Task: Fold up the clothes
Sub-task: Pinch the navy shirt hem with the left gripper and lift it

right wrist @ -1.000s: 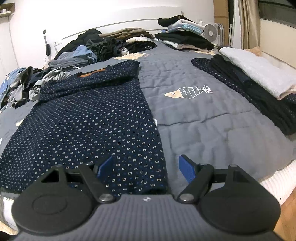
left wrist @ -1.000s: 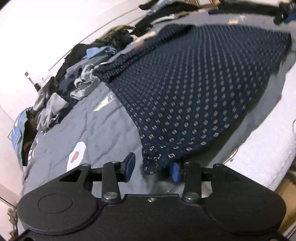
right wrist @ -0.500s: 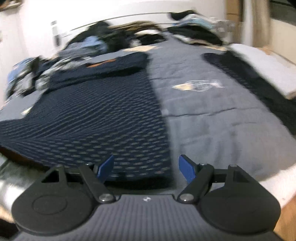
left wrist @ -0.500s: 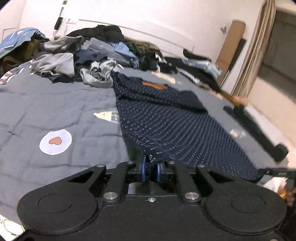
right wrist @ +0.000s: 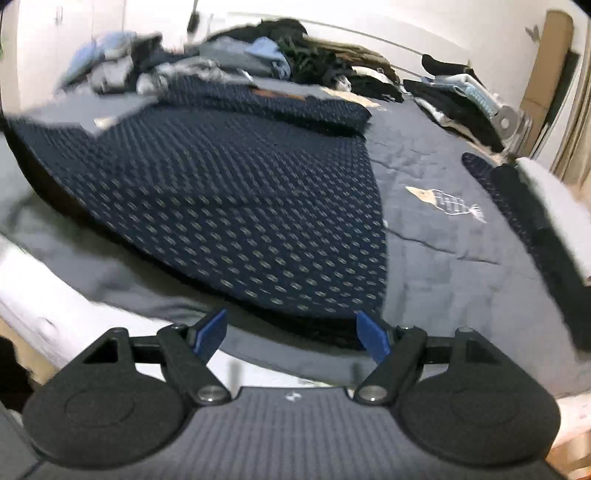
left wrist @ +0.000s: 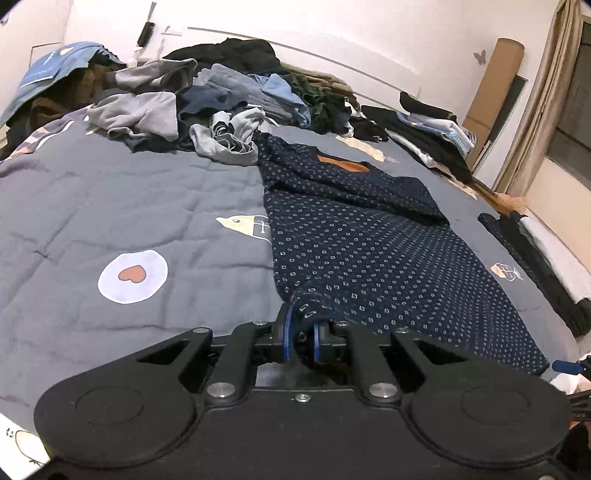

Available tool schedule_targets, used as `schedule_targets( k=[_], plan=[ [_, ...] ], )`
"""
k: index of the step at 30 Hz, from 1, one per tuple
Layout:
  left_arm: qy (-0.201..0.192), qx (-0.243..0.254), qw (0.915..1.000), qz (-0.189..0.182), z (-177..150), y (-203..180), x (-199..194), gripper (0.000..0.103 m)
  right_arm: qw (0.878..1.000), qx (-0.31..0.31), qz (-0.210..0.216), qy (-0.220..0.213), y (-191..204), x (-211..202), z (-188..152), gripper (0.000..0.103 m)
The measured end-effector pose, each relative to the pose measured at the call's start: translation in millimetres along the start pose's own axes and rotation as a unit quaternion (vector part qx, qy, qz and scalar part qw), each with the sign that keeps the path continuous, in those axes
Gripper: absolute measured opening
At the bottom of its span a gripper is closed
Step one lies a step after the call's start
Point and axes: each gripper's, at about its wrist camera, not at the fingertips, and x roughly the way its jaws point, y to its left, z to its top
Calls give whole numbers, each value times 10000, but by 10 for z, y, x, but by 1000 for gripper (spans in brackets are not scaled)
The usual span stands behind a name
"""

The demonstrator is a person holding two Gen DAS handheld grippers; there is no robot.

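While the left gripper (left wrist: 301,338) is clamped on the near hem corner of the dotted navy shirt (left wrist: 369,251), the right gripper (right wrist: 291,332) hangs wide open just short of the other hem corner (nothing in it). The shirt runs lengthwise away up the bed (left wrist: 129,206), collar end pointing at the clothes pile (left wrist: 207,107).

Soft, even indoor light fills both views; the wall (left wrist: 332,26) along the top of the frame is washed pale, near glare; shadows are faint, darkest under the lifted hem of the dotted sweater (right wrist: 240,206) at lower centre. The left wrist view is sharp; the right wrist view is smeared by motion blur, worst at upper left; both bend strongly at the edges, with dark corners.
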Motion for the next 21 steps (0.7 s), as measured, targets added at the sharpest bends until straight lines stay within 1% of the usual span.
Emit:
schedule_targets(
  k=[4,5,7,9,13,14,15,17,18,19,21],
  plan=[
    [10,-72,10000,37,15,18,15,11,9973,429,-583,-131,-216,-44,-26,77],
    [12,-98,9999,40,18,19,16,11,9970,439,-633,-70,-246,-21,-43,77],
    [20,-131,9999,48,23,15,22,11,9970,380,-658,127,-285,51,-86,77],
    [31,-139,9999,58,28,7,33,11,9979,97,-613,208,-239,105,-128,77],
    [64,-131,9999,71,35,-21,65,11,9973,-347,-643,51,-172,220,-126,76],
    [74,-129,9999,73,36,-28,75,11,9980,-225,-597,35,-207,238,-117,74],
    [81,-124,9999,77,35,-30,86,11,9986,-9,-527,31,-264,252,-105,71],
    [106,-98,9998,114,30,-29,102,11,9984,421,-386,24,-377,280,-82,50],
    [141,-90,9998,145,24,-28,113,11,9975,637,-315,20,-434,295,-70,21],
    [179,-83,9996,177,18,-27,124,11,9961,852,-245,16,-490,309,-58,5],
    [236,-38,9994,234,3,-29,129,11,9919,1266,-110,-19,-600,310,-34,5]
  ],
)
